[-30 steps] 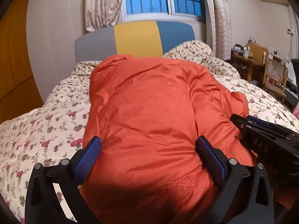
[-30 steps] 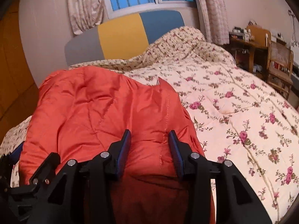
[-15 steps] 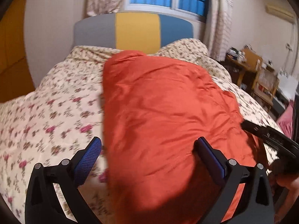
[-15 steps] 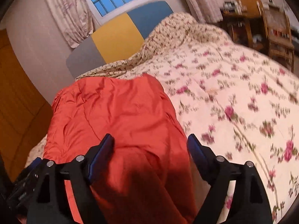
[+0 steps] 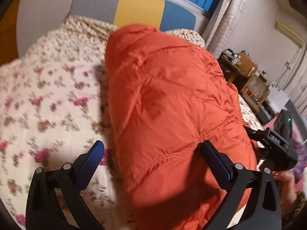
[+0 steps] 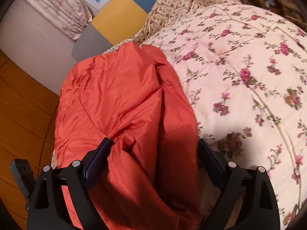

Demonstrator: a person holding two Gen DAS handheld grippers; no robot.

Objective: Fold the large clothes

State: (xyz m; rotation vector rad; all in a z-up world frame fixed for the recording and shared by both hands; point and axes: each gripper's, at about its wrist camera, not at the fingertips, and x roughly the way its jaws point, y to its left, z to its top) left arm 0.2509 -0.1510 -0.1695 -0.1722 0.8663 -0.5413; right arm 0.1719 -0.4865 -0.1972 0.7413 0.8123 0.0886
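In the left wrist view, the left tongs (image 5: 151, 151) are still gaping wide, gripping nothing, and have swung so the orange quilted jacket (image 5: 172, 103) is now lying diagonally on the floral bed quilt (image 5: 48, 95), which is blurring. The right tongs (image 5: 276, 143) are partly hidden behind the jacket.

In the right wrist view, the right tongs (image 6: 155, 153) are opening, having released the puffy, stitched jacket (image 6: 122, 105); its near end is running out of frame.
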